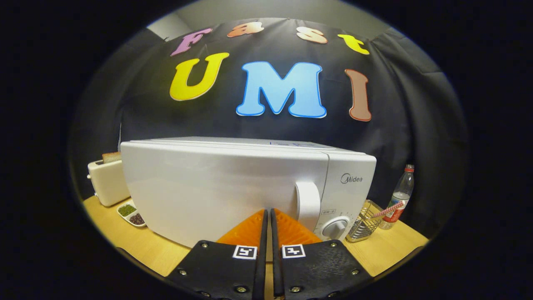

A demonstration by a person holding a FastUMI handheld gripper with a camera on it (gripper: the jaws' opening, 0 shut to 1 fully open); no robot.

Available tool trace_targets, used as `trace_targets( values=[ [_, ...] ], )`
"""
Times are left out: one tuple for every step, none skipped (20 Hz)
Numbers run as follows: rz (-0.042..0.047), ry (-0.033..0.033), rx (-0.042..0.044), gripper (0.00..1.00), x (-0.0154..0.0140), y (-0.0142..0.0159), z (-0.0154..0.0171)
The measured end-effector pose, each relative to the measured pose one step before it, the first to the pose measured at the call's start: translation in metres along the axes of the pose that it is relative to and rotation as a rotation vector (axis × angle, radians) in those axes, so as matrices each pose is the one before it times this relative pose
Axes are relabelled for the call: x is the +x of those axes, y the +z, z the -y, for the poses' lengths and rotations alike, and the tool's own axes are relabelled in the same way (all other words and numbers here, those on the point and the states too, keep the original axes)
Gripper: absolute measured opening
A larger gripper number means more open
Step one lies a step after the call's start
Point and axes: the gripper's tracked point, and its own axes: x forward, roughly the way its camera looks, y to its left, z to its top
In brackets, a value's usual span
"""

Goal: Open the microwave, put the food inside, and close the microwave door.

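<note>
A white microwave stands on the wooden table with its door closed. Its white handle runs upright at the door's right side, with a round dial to the lower right of it. My gripper is shut with nothing between its fingers. The fingertips sit close to the door's front, just left of the handle. I cannot tell whether they touch the door.
A cream toaster with a slice of bread stands left of the microwave. A small white dish of green and dark beans lies in front of it. To the microwave's right are a wire basket and a plastic bottle.
</note>
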Motion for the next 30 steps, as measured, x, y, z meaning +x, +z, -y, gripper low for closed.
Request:
trace_targets(
  values=[
    [-0.01675,0.01721,0.03934,0.06,-0.00619,0.00195,-0.00113],
    [-0.01094,0.01694,0.03643,0.06,-0.00895,0.00536,0.00078],
    [-0.00906,0.01200,0.02525,0.06,-0.01107,0.00501,-0.00021],
    [-0.00600,0.00767,0.01458,0.06,-0.01271,0.00561,0.00066],
    [0.00938,0.01331,0.01101,0.06,-0.01427,0.01002,-0.00146],
    [0.01341,0.01326,0.00168,0.06,-0.01525,0.01057,-0.00158],
    [0.01390,0.00773,-0.00598,0.06,-0.01495,0.01147,-0.00050],
    [0.00906,0.01474,-0.00223,0.06,-0.01524,0.00985,-0.00194],
    [0.00774,0.01048,0.00327,0.06,-0.01576,0.01109,-0.00234],
    [0.01134,0.01420,0.01026,0.06,-0.01552,0.01296,-0.00337],
    [0.01635,0.02106,0.00449,0.06,-0.01576,0.01488,-0.00638],
    [0.01833,0.01484,-0.00487,0.06,-0.01509,0.01436,-0.00568],
    [0.02513,0.01495,-0.00996,0.06,-0.01407,0.01606,-0.00530],
    [0.02606,0.01742,-0.01418,0.06,-0.01143,0.01658,-0.00755],
    [0.01802,0.01041,-0.01693,0.06,-0.01012,0.01518,-0.00467],
    [0.01484,0.01279,-0.01011,0.06,-0.00899,0.01311,-0.00403],
    [0.01905,0.00705,0.00087,0.06,-0.00783,0.01509,-0.00459],
    [0.01944,0.00435,-0.00135,0.06,-0.00746,0.01623,-0.00449],
    [0.02007,-0.00378,-0.00324,0.06,-0.00430,0.01380,-0.00131],
    [0.01622,-0.00298,0.00293,0.06,-0.00420,0.01052,-0.00099],
    [0.00841,0.00571,0.00381,0.06,-0.00412,0.00897,-0.00448],
    [-0.00036,0.00738,0.00282,0.06,-0.00485,0.00503,-0.00480],
    [-0.00550,0.01018,0.00353,0.06,-0.00262,0.00292,-0.00470],
    [-0.00816,0.00308,0.00337,0.06,-0.00117,-0.00068,-0.00233],
    [-0.00468,-0.00102,0.00984,0.06,-0.00117,0.00142,-0.00109],
    [-0.00185,-0.00710,0.00675,0.05,0.00101,0.00214,-0.00084],
    [0.00917,-0.00999,-0.00099,0.06,0.00095,0.00347,0.00110],
    [0.01223,-0.02769,-0.00106,0.09,0.00397,0.00393,0.00453],
    [0.00480,-0.03461,-0.00327,0.44,0.00246,0.00112,0.00700],
    [-0.00527,-0.03321,0.00291,0.58,0.00085,-0.00212,0.00485]
  ],
)
